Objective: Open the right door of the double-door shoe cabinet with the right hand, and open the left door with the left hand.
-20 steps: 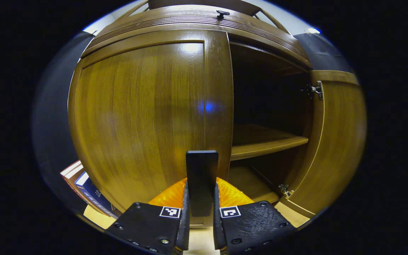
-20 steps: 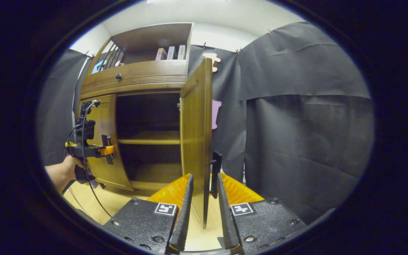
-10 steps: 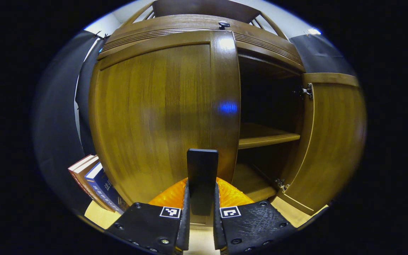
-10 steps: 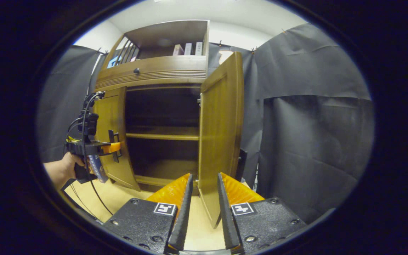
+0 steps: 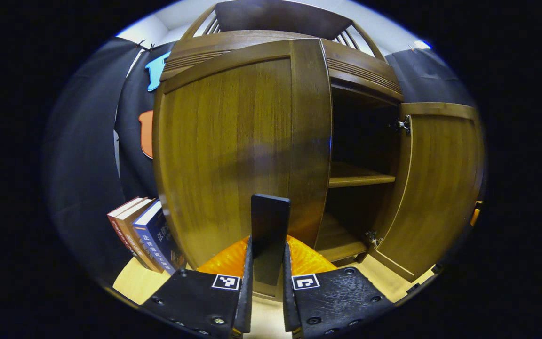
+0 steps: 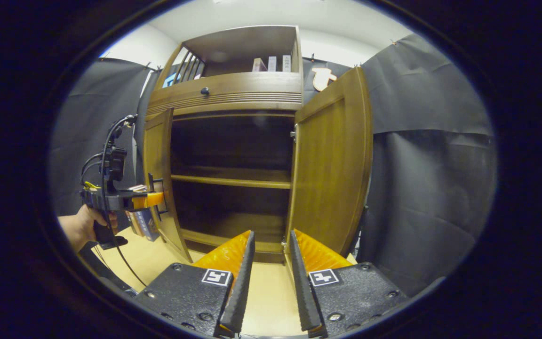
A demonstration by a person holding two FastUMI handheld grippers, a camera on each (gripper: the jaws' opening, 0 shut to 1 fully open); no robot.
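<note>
We judge the task nearly done. The brown wooden double-door shoe cabinet (image 6: 233,94) stands ahead on the pale floor with its dark shelves exposed. Its right door (image 6: 332,160) is swung wide, and our right gripper (image 6: 267,263) sits apart from it, fingers spread, gripping nothing. Our left gripper (image 5: 267,263) is clamped on the flat black handle (image 5: 269,230) of the left door (image 5: 233,150), which is swung well out, near a row of upright books (image 5: 144,233). What looks left: finishing that swing and releasing.
</note>
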